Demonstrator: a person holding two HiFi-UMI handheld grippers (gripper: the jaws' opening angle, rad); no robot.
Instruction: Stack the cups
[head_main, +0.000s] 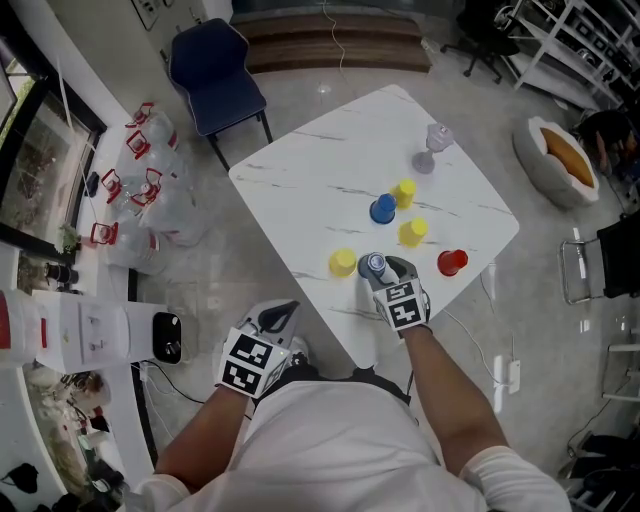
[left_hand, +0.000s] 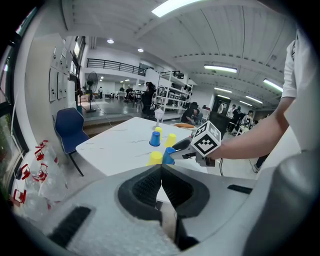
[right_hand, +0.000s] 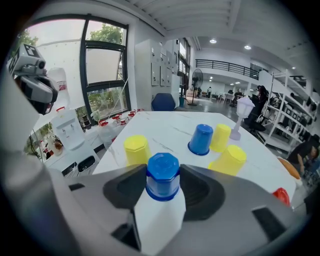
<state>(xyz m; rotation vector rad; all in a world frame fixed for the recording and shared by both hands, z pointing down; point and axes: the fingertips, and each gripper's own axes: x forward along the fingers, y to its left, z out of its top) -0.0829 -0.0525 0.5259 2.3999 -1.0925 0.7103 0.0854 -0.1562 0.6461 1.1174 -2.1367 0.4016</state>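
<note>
Upside-down plastic cups stand on the white marble table (head_main: 300, 170). My right gripper (head_main: 383, 272) (right_hand: 162, 173) is shut on a blue cup (head_main: 375, 265) (right_hand: 162, 167) near the table's front corner; the left gripper view shows this held cup (left_hand: 168, 155) too. To its left stands a yellow cup (head_main: 343, 262) (right_hand: 136, 148). Farther off are another blue cup (head_main: 382, 209) (right_hand: 201, 139), two yellow cups (head_main: 404, 192) (head_main: 413, 232) and a red cup (head_main: 452, 262). My left gripper (head_main: 279, 314) (left_hand: 161, 168) hangs off the table to the left, shut and empty.
A clear goblet (head_main: 432, 148) stands at the table's far side. A blue chair (head_main: 215, 75) is behind the table. Plastic bags with red handles (head_main: 140, 185) lie on the floor at the left. A counter with appliances (head_main: 90, 330) runs along the left.
</note>
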